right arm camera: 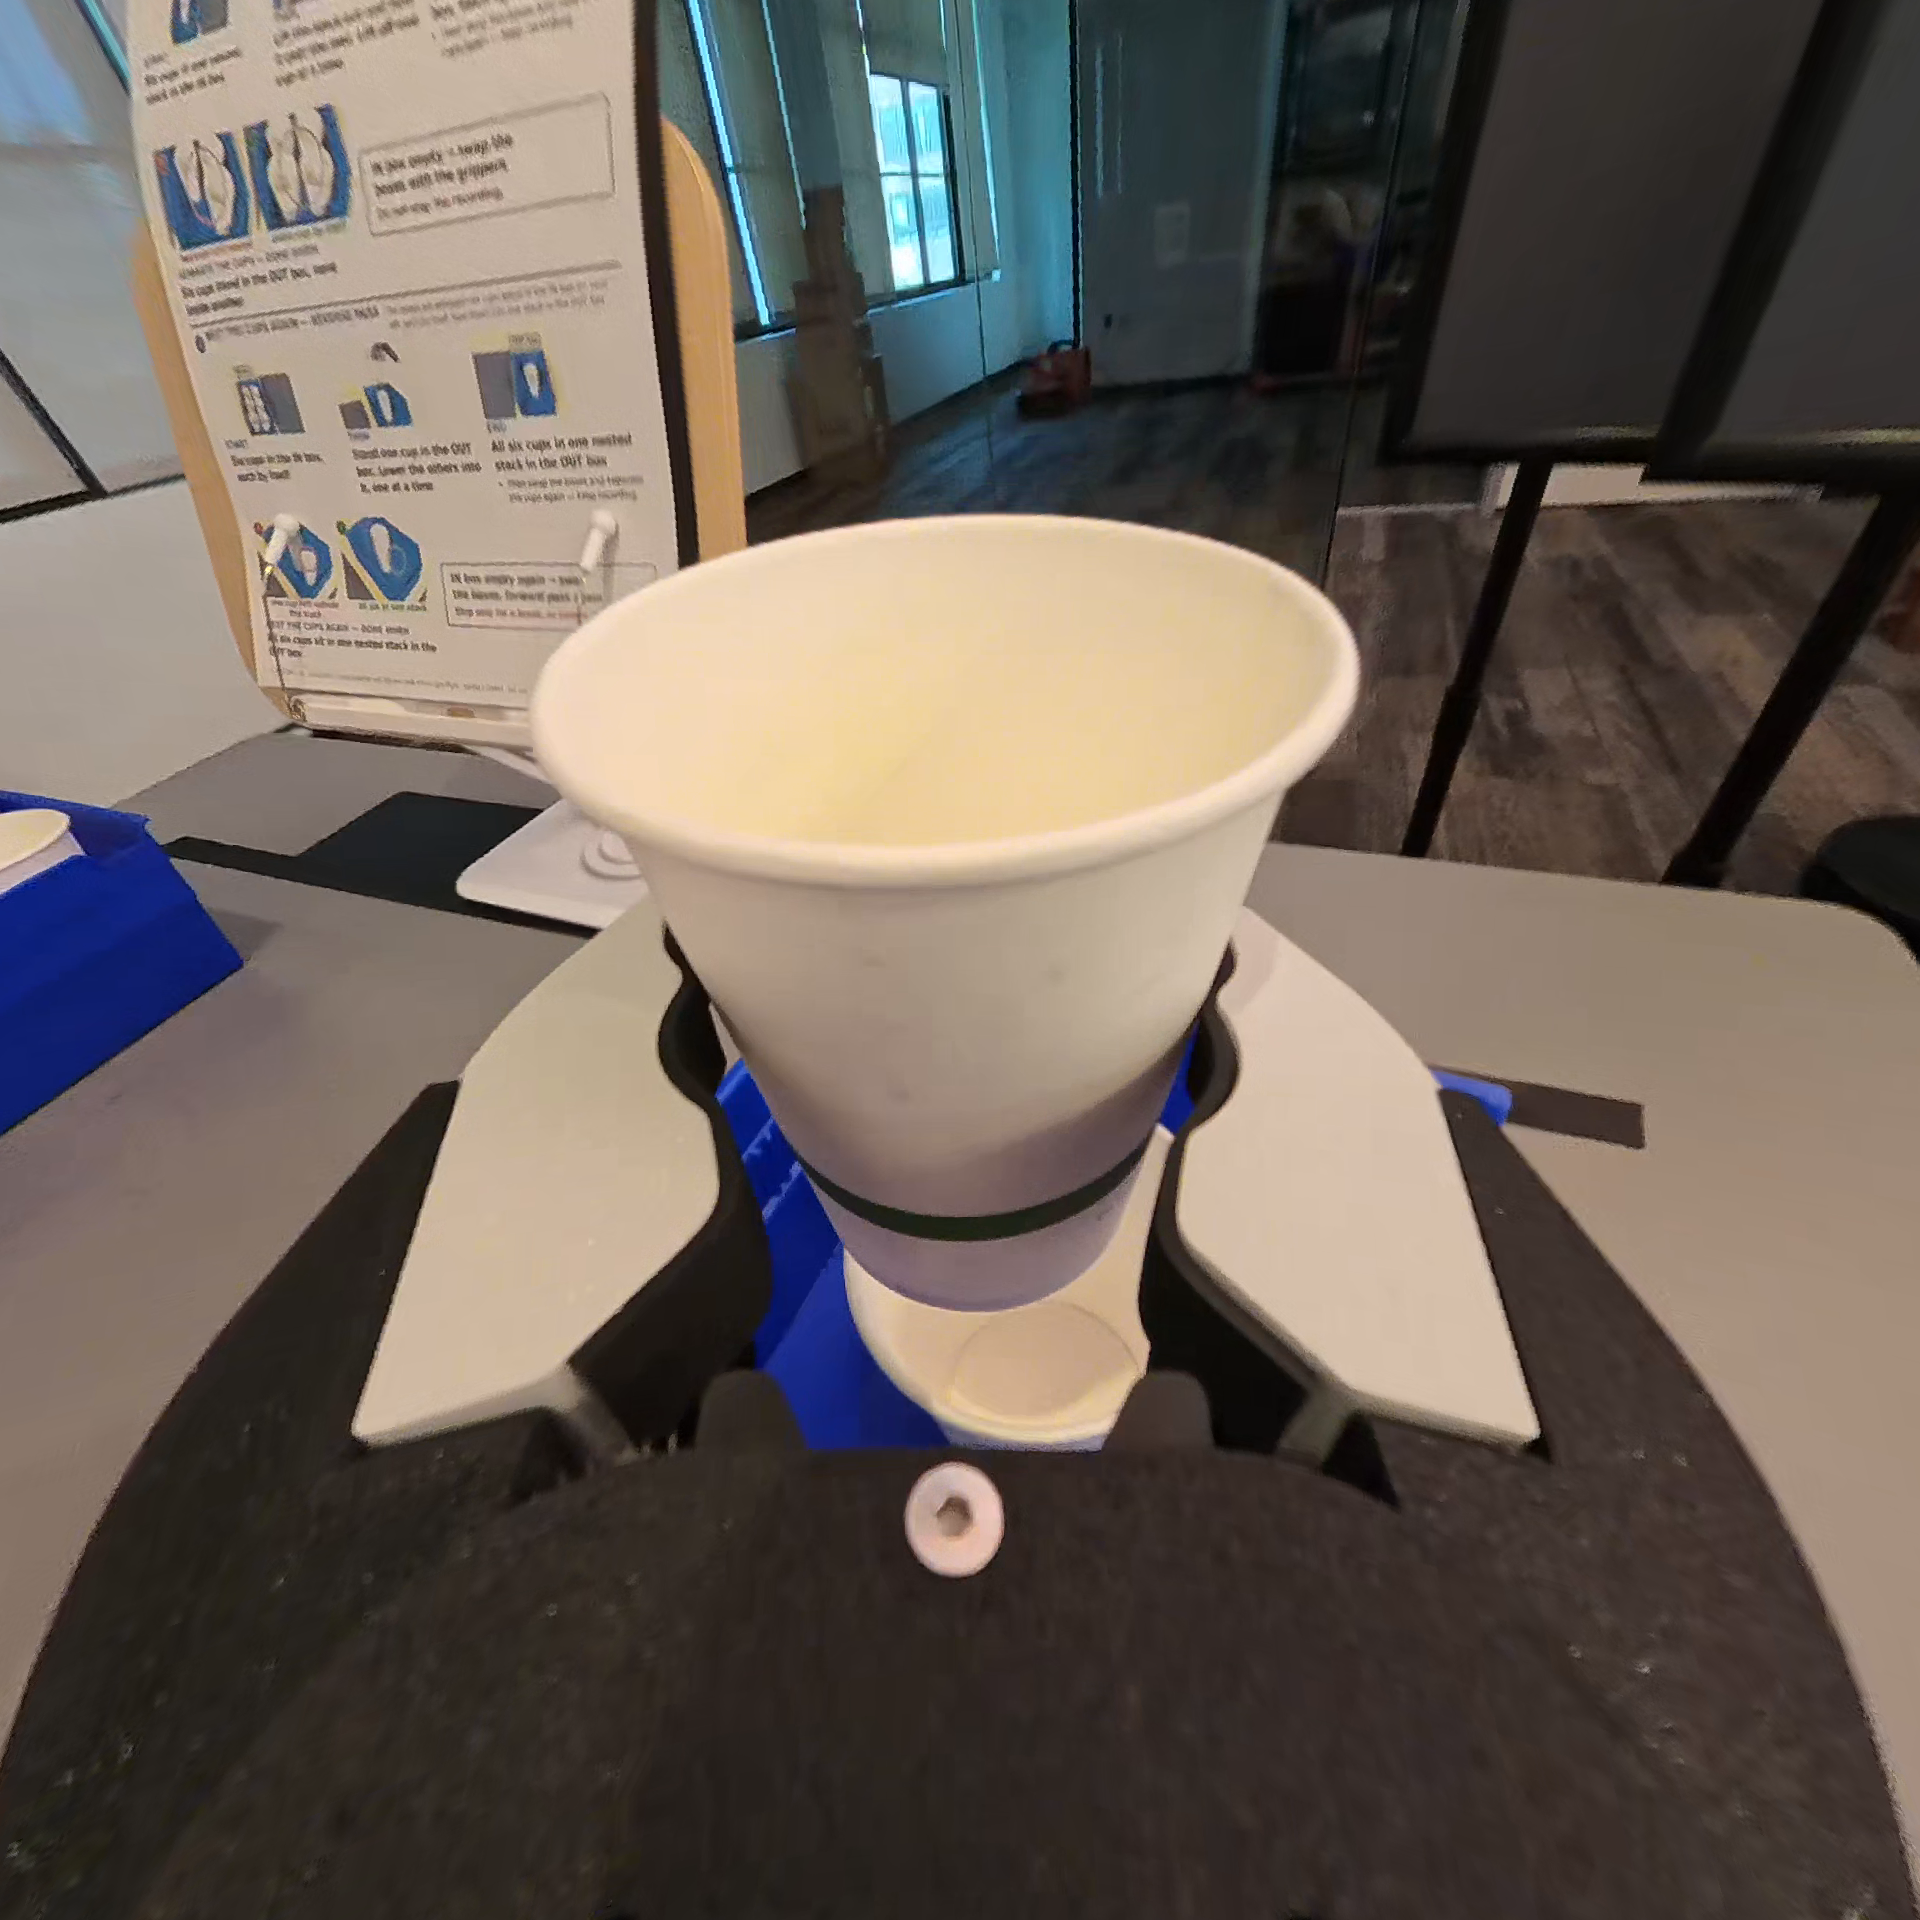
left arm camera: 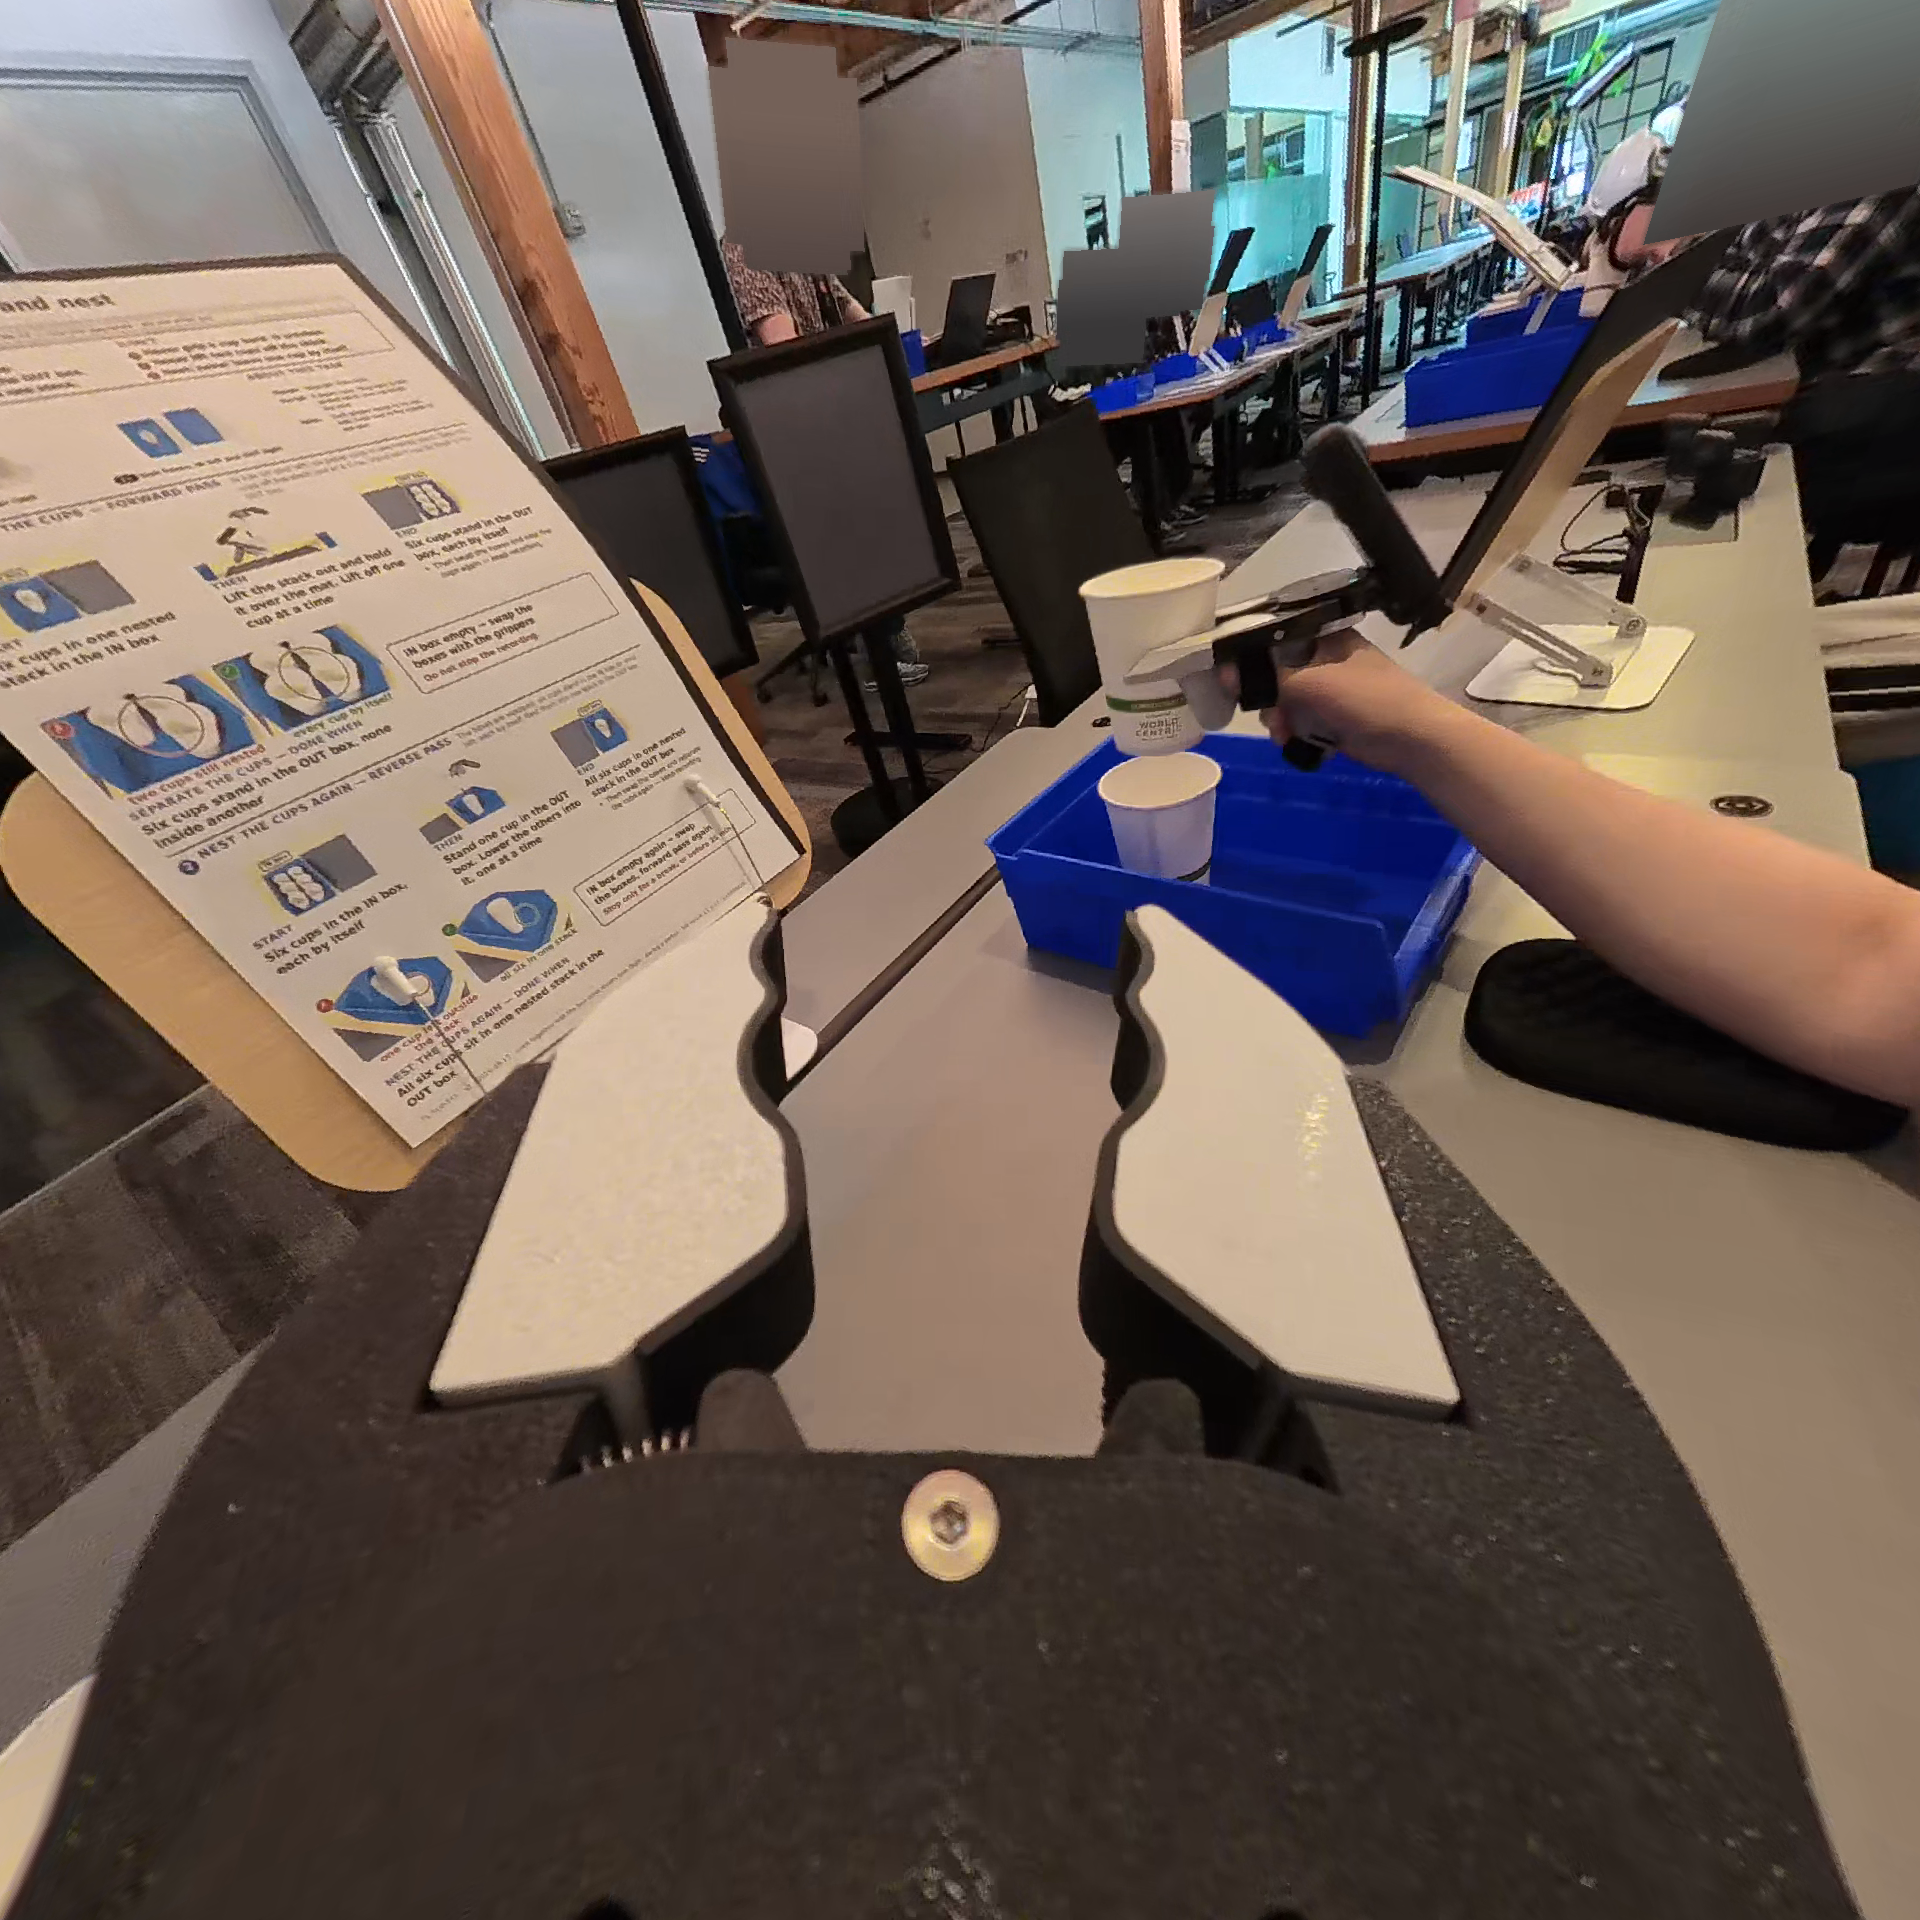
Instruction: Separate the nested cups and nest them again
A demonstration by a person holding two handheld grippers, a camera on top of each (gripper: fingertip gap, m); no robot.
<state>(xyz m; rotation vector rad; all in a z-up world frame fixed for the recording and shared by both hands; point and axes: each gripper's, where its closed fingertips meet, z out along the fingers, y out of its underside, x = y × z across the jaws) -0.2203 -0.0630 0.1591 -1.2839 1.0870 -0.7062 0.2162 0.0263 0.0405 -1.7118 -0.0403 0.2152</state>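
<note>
My right gripper (right arm camera: 951, 1049) is shut on a white paper cup (right arm camera: 940, 883) and holds it upright in the air. In the left wrist view this held cup (left arm camera: 1148, 649) hangs just above a second white cup (left arm camera: 1162, 816) that stands in a blue bin (left arm camera: 1309, 966). In the right wrist view the standing cup (right arm camera: 1013, 1371) shows below the held one, with the bin's blue floor (right arm camera: 821, 1361) around it. My left gripper (left arm camera: 951, 1023) is open and empty over the grey table, short of the bin.
An instruction sheet on a wooden stand (left arm camera: 312, 665) rises at the left. A second blue bin (right arm camera: 94, 925) holds another white cup (right arm camera: 26, 836). A black wrist rest (left arm camera: 1662, 1049) lies at the right. A person's forearm (left arm camera: 1621, 831) reaches across the table (left arm camera: 935, 1195).
</note>
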